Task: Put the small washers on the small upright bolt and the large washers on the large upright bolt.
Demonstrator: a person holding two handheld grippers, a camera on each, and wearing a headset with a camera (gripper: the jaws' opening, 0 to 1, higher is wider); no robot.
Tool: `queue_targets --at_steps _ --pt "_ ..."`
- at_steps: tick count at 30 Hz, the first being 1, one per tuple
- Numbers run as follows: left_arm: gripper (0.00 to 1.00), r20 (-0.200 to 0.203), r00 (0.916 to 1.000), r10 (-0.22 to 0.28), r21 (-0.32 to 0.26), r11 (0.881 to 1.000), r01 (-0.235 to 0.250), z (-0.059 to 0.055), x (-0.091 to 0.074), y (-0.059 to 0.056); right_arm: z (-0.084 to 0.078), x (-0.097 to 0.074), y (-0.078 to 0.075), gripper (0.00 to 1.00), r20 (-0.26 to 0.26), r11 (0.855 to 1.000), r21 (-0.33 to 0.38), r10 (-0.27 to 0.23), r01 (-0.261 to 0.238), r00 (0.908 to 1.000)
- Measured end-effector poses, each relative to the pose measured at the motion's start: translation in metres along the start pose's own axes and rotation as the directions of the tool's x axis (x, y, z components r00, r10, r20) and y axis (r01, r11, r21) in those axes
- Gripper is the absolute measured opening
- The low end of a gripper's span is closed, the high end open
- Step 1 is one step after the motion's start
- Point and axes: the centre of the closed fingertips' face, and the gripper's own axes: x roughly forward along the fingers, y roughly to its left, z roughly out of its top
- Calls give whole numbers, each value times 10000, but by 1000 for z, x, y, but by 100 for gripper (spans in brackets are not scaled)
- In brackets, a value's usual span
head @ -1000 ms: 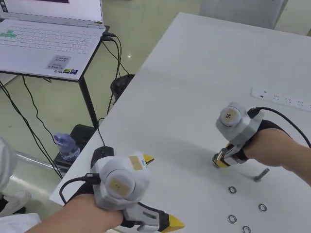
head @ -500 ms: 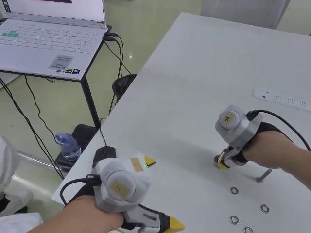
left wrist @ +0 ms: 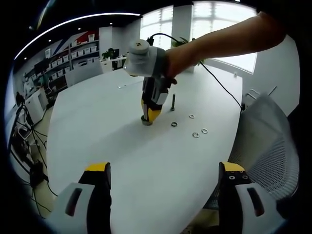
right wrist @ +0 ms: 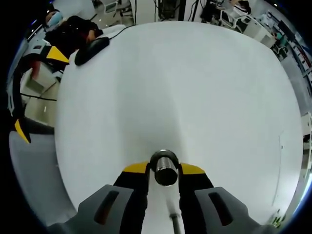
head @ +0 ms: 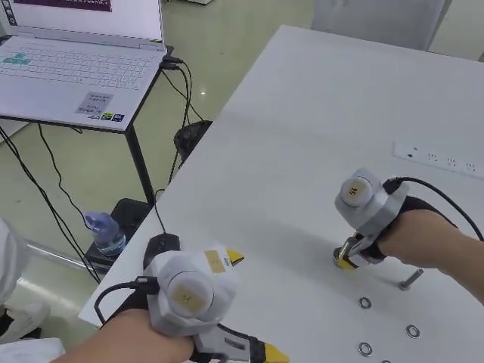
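My right gripper (head: 345,261) is shut on a large silver bolt (head: 337,257), which it holds upright with its lower end on the white table (head: 302,136). In the right gripper view the bolt's round end (right wrist: 165,174) sits between the yellow fingertips of the right gripper (right wrist: 165,168). A small bolt (head: 411,279) stands just right of it, with several washers (head: 365,303) lying in front. The left gripper view shows the right gripper (left wrist: 148,114), the small bolt (left wrist: 172,102) and the washers (left wrist: 174,124). My left gripper (head: 253,306) is open near the table's front left corner, holding nothing.
A black mouse (head: 160,246) lies at the table's left edge. A white power strip (head: 442,159) lies at the far right. A laptop (head: 68,60) on a stand, cables and a water bottle (head: 102,227) are off to the left. A mesh chair (left wrist: 268,141) stands beside the table.
The head view has shifted slightly. Both grippers and the bolts keep their places on the table.
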Motion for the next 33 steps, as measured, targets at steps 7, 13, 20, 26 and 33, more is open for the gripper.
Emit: queue_targets --at_steps 7,13,20,26,33 --pt "91 -28 10000 -1 8 10000 1 -1 0 1 0 1 1 34 40 9999 30 118 -118 9999" --pt "91 -19 10000 -4 -11 10000 4 -1 1 2 -1 -6 -2 35 204 9996 -228 156 -152 9997" --pt "91 -17 10000 -52 59 10000 52 1 3 0 3 -21 -6 42 676 9988 -487 129 -96 9976" --pt "91 -10 9999 -158 175 9997 158 5 6 -3 -1 -35 -8 43 802 9976 -691 79 -23 9967" --pt "91 -28 9997 -225 297 9993 226 9 8 -4 -13 -48 1 43 847 9941 -1089 79 14 9964"
